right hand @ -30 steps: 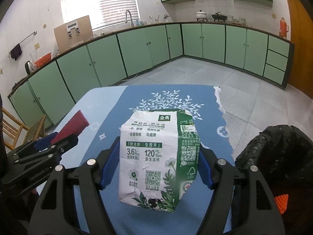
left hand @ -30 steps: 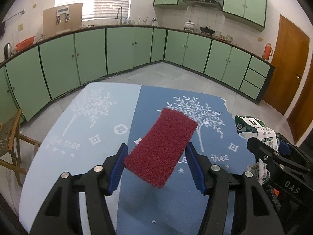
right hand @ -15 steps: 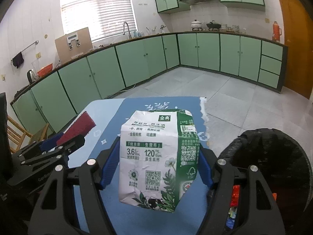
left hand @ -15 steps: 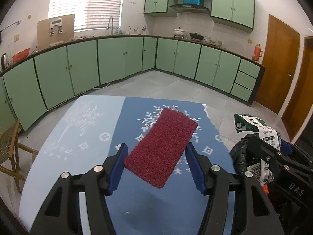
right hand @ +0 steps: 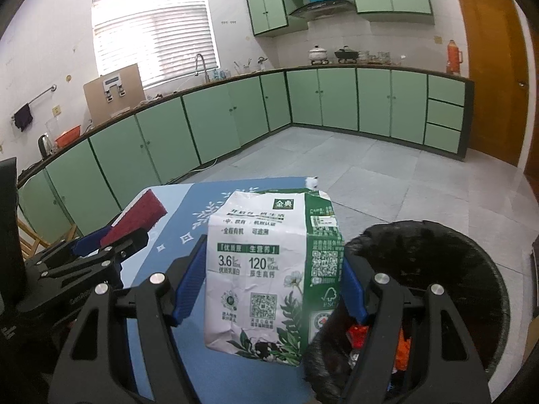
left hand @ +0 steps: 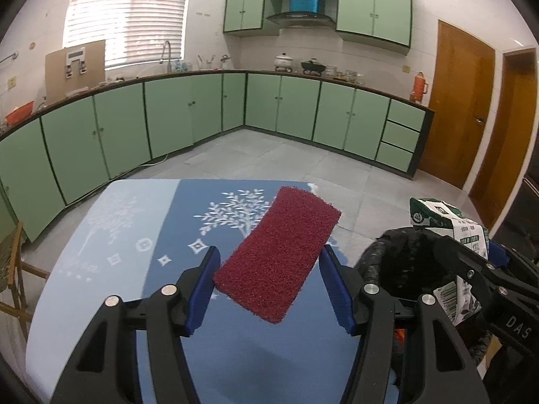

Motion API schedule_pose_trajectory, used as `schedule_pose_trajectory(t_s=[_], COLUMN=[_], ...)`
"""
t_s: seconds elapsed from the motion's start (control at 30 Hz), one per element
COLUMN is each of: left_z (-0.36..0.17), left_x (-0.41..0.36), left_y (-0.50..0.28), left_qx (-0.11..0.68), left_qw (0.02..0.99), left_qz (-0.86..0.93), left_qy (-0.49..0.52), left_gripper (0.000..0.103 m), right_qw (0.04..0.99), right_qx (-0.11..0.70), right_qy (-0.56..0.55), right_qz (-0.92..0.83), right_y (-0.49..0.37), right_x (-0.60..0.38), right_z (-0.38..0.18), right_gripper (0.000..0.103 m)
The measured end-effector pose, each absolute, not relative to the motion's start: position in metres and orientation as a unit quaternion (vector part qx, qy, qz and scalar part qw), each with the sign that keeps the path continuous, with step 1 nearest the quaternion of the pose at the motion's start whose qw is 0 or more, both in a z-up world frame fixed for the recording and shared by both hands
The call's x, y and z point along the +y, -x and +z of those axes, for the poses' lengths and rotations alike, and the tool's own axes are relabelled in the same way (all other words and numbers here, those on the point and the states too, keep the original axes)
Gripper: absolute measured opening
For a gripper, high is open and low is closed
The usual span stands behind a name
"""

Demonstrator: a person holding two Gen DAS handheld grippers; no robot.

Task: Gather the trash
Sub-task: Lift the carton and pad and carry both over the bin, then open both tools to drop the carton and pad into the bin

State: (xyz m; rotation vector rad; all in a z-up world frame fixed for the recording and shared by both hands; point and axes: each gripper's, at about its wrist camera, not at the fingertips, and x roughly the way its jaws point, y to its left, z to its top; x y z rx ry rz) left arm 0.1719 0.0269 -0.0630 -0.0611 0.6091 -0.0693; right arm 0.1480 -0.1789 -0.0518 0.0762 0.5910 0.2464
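Observation:
My left gripper [left hand: 269, 289] is shut on a dark red scouring pad [left hand: 278, 256] and holds it above the blue table [left hand: 134, 235]. My right gripper [right hand: 271, 279] is shut on a white and green milk carton [right hand: 266, 269], held at the rim of a bin lined with a black bag [right hand: 438, 269]. The bin is to the right of the table and holds some red and orange trash [right hand: 401, 346]. In the left wrist view the carton [left hand: 458, 235] and the bin [left hand: 404, 256] show at the right. In the right wrist view the pad [right hand: 134, 215] shows at the left.
Green kitchen cabinets [left hand: 202, 111] run along the far walls beyond a grey tiled floor [left hand: 269, 155]. A wooden chair [left hand: 10, 269] stands left of the table. Wooden doors [left hand: 454, 107] are at the right.
Both grippers have risen and moved right with their loads. The bin has come into view under the right gripper, and the carton now hangs at its rim.

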Motion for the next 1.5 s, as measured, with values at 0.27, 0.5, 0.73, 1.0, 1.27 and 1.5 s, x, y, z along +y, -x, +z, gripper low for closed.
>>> schedule_pose_trajectory(t_s=[0.27, 0.5, 0.73, 1.0, 1.27, 1.5], left_z=[-0.060, -0.057, -0.064, -0.077, -0.093, -0.113], left_x=[-0.018, -0.059, -0.098, -0.131, -0.164, -0.182], left_y=[-0.171, -0.172, -0.176, -0.189, -0.203, -0.220], left_qx=[0.298, 0.297, 0.303, 0.310, 0.316, 0.337], left_qw=[0.951, 0.948, 0.942, 0.935, 0.929, 0.921], left_qz=[-0.077, -0.113, -0.144, -0.171, -0.189, -0.193], left_qy=[0.014, 0.000, -0.013, -0.018, -0.032, -0.040], left_gripper=[0.060, 0.060, 0.060, 0.060, 0.060, 0.060], right_qw=[0.954, 0.958, 0.958, 0.957, 0.955, 0.948], right_qx=[0.281, 0.277, 0.278, 0.279, 0.285, 0.304], right_qy=[-0.045, -0.059, -0.064, -0.071, -0.075, -0.080], right_qz=[0.091, 0.052, 0.021, -0.010, -0.035, -0.051], right_y=[-0.135, -0.125, -0.117, -0.117, -0.120, -0.129], right_x=[-0.219, -0.264, -0.301, -0.337, -0.364, -0.388], right_z=[-0.049, -0.053, -0.061, -0.074, -0.090, -0.115], right_gripper=[0.068, 0.068, 0.068, 0.068, 0.068, 0.067])
